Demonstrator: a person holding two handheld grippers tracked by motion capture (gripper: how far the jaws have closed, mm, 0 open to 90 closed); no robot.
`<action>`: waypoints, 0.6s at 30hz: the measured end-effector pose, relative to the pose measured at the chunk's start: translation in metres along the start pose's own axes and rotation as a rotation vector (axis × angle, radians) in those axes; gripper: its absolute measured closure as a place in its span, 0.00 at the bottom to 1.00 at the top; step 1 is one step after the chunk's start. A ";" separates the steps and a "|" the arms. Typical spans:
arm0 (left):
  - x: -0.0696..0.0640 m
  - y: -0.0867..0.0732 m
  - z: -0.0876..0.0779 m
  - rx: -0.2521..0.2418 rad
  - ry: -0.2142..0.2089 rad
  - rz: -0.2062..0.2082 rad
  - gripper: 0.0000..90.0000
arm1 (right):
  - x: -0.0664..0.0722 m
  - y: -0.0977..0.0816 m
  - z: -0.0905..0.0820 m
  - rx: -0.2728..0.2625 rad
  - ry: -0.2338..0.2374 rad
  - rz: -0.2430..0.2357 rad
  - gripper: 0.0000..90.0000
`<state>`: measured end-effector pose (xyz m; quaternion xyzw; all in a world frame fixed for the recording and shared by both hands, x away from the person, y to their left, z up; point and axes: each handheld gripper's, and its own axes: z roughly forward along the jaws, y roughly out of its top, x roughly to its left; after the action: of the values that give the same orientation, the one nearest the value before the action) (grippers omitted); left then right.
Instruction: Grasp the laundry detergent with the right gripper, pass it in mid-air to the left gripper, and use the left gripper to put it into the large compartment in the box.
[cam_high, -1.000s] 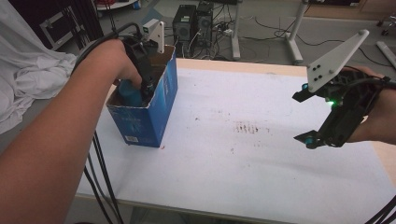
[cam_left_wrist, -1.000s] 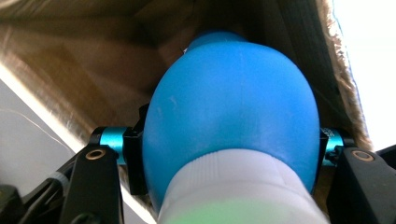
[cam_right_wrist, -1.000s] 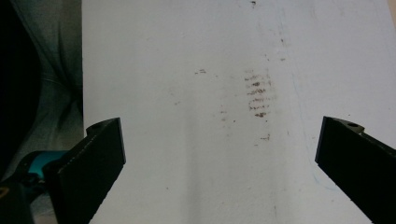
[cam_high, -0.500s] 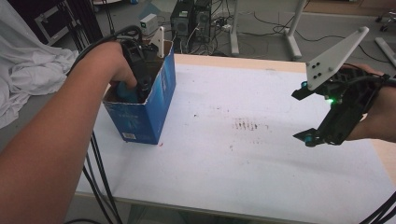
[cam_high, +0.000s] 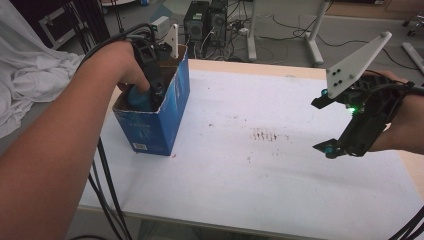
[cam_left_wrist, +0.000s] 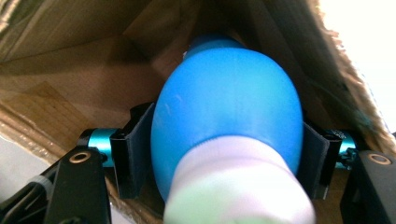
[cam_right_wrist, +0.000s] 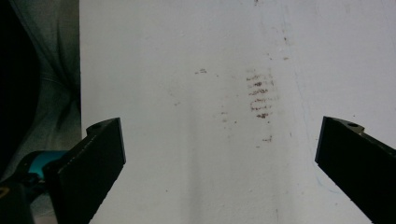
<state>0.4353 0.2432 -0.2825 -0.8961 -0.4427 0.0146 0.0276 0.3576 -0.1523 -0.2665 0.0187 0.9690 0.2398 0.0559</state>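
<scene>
Blue rubber bulb (cam_high: 136, 96) sits inside the blue cardboard box (cam_high: 159, 117) at the white table's (cam_high: 250, 170) left edge; left gripper (cam_high: 152, 82) reaches down into it, likely dropping it off. Left gripper view: jaws have just been opening, pads flank the bulb's (cam_left_wrist: 226, 112) sides, contact unclear. Right gripper view: right gripper (cam_right_wrist: 219, 163) wide open, empty, parked above stained tabletop (cam_right_wrist: 259, 98), well apart.

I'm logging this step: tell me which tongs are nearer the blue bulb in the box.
Left. The left tongs reach down into the blue box, jaws flanking the blue bulb. The right tongs hang open over the white table, far off.
</scene>
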 end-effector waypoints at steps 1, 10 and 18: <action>0.000 0.000 -0.002 0.002 0.002 0.002 0.35 | 0.000 0.000 0.000 -0.001 0.000 0.000 0.01; -0.001 -0.004 -0.018 -0.026 0.008 -0.018 0.29 | 0.001 -0.001 -0.001 -0.002 -0.002 0.000 0.01; -0.005 -0.008 -0.044 -0.057 0.022 -0.011 0.26 | 0.001 0.001 -0.002 0.001 0.000 -0.003 0.01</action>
<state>0.4284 0.2420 -0.2380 -0.8943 -0.4474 -0.0079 0.0072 0.3567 -0.1524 -0.2645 0.0172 0.9691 0.2394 0.0565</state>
